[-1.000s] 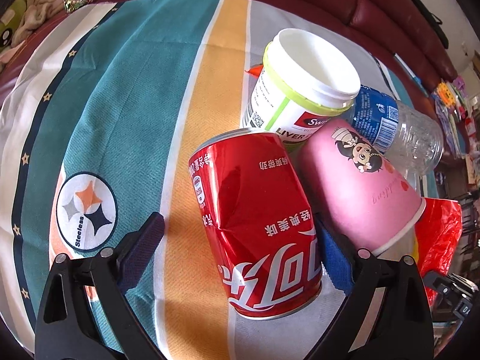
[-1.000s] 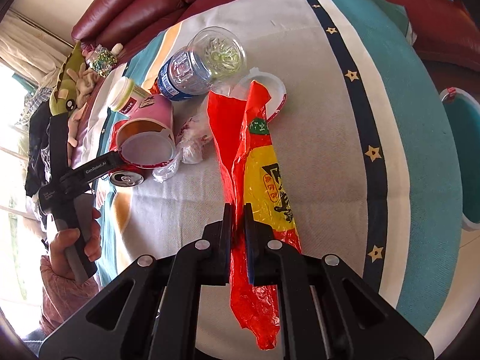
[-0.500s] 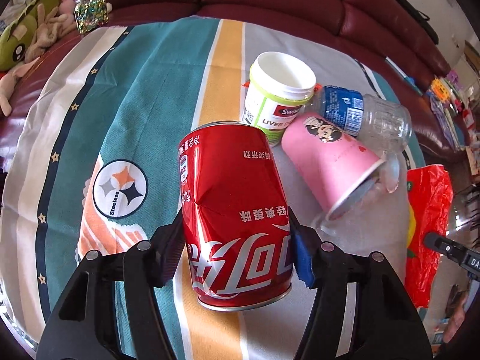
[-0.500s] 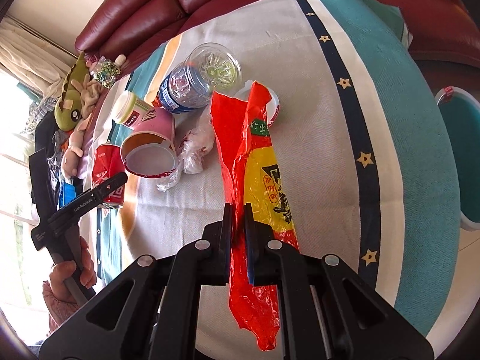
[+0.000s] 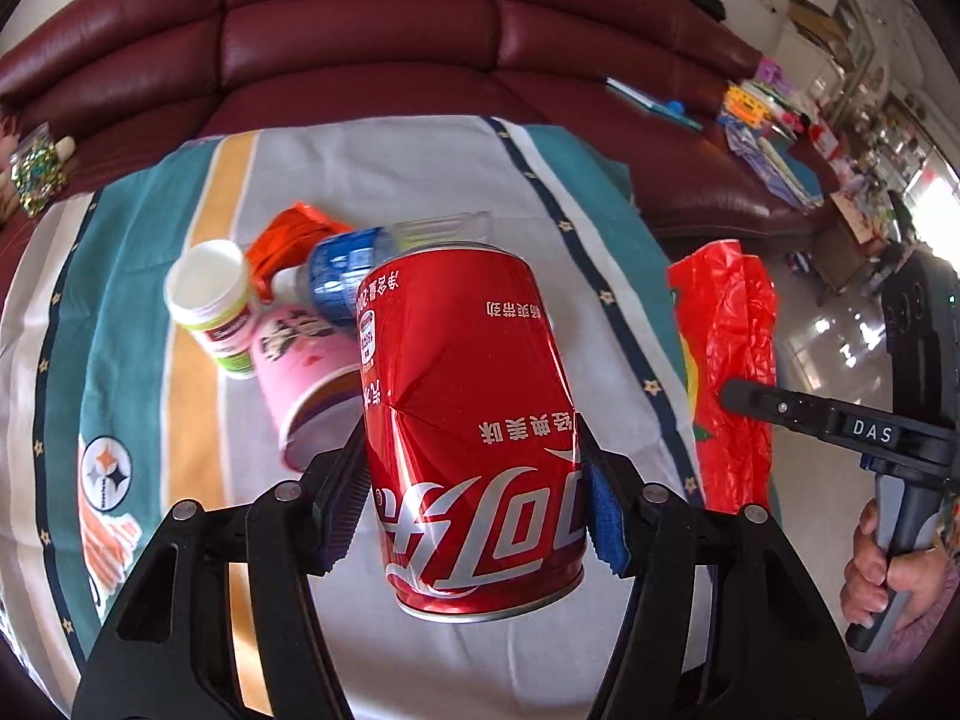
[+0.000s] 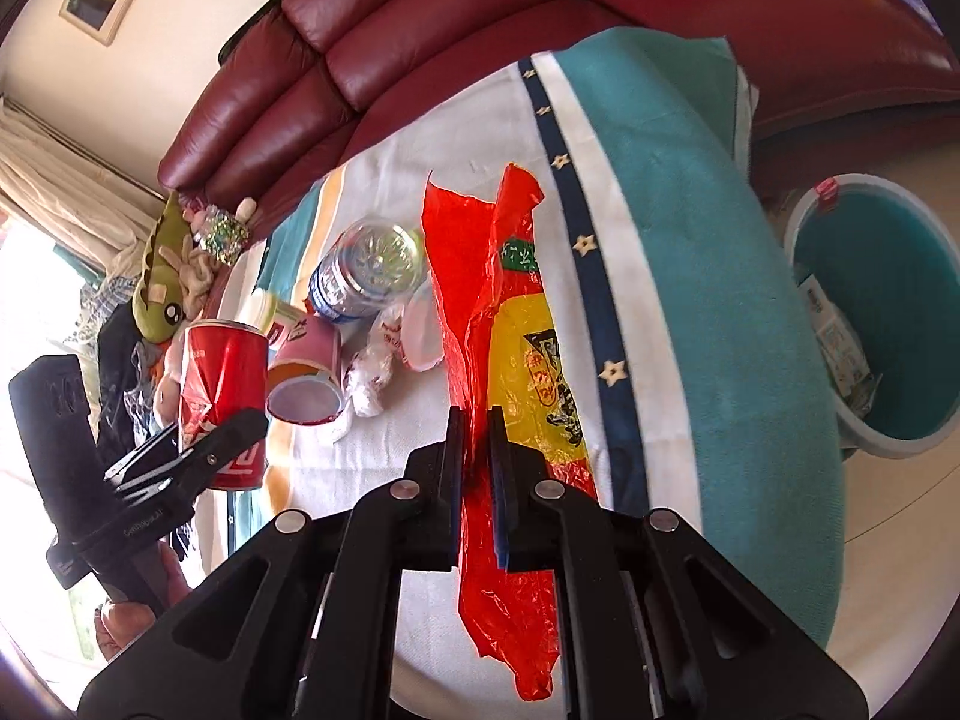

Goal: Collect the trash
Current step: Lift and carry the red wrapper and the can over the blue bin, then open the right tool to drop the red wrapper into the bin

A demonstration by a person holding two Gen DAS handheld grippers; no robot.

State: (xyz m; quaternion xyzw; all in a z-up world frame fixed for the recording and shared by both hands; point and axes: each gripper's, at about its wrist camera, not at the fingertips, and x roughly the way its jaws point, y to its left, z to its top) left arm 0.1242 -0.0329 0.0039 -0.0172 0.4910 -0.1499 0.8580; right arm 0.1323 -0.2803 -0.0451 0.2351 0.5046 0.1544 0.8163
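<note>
now clamped by left gripper (image 5: 471,483): dented can (image 5: 468,420), jaws closed in from wide and lifted clear of cloth (image 5: 420,180); pinched flat in right gripper (image 6: 477,462): red bag (image 6: 510,312), also raised; next judged: carry to bin (image 6: 798,234).

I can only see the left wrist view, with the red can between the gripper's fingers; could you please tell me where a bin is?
Observer: A teal bin stands on the floor just past the edge of the cloth-covered table, at the right of the right wrist view.
Operator: Thank you, the red can can go there. Is anything in it?
Observer: Yes, some printed packaging lies against its inner wall.
Operator: Does the other gripper truly grip the red bag?
Observer: Yes, the right gripper is shut on the red bag, whose end hangs below the pads.
</note>
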